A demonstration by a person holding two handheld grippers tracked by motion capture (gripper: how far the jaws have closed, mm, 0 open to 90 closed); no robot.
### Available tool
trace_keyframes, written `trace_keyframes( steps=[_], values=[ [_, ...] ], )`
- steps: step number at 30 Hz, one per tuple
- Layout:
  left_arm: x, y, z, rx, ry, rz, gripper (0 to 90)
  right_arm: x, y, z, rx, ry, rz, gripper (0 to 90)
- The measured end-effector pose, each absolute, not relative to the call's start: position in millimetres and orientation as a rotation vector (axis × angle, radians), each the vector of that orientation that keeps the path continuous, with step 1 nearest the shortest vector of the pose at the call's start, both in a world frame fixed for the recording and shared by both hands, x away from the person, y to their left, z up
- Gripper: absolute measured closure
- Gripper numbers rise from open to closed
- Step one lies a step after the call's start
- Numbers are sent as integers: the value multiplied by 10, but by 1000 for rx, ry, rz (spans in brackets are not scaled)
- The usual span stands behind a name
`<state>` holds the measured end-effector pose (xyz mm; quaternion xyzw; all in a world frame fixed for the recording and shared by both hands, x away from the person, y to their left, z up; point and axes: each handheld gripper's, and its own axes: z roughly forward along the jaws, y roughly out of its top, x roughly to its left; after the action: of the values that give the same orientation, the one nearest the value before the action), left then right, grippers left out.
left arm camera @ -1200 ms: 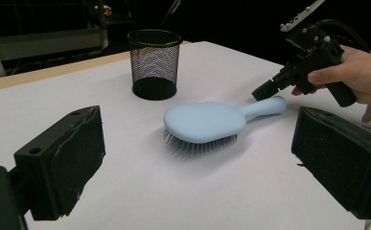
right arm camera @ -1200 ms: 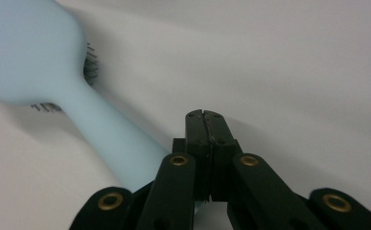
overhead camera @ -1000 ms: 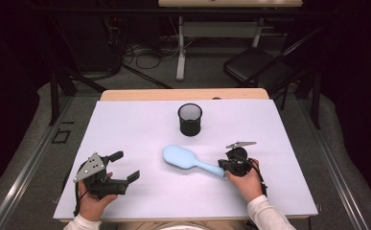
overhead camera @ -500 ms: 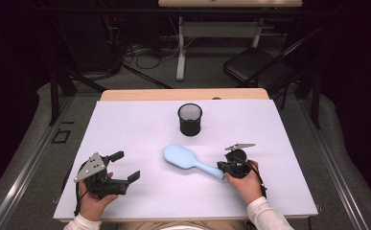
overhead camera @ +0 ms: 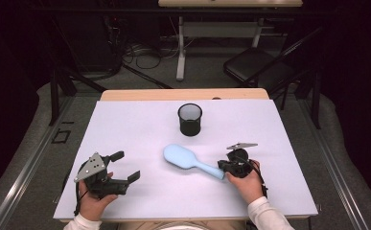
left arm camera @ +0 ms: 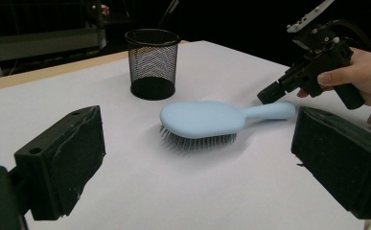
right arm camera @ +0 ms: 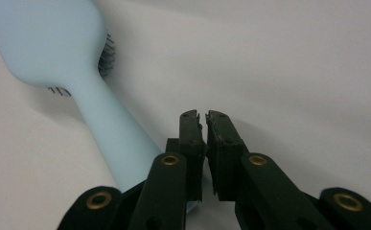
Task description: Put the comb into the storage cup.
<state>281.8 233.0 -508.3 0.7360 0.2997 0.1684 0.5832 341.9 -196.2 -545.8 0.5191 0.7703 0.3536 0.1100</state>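
My table, and the two things lying on it

In front of me stands a rectangular table (overhead camera: 125, 201) with a pale lavender-white top and a strip of light wood showing along its far edge. A light blue plastic hairbrush (overhead camera: 183, 157) lies bristles-down near the middle, its handle running toward my right side. A round black wire-mesh cup (overhead camera: 190, 119) stands upright beyond the brush's head — apart from it, toward the far edge.
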Motion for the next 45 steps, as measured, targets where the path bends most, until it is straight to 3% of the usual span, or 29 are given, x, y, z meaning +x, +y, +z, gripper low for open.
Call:
trace_keyframes(
  steps=[20, 45],
  values=[
    [2825, 2329, -5088, 1722, 695, 385, 44, 3394, -1987, -5356, 1469, 2256, 1142, 569],
    [2825, 2325, -5092, 1722, 697, 384, 44, 3380, -1896, -5323, 1243, 2280, 1122, 400]
  ],
)
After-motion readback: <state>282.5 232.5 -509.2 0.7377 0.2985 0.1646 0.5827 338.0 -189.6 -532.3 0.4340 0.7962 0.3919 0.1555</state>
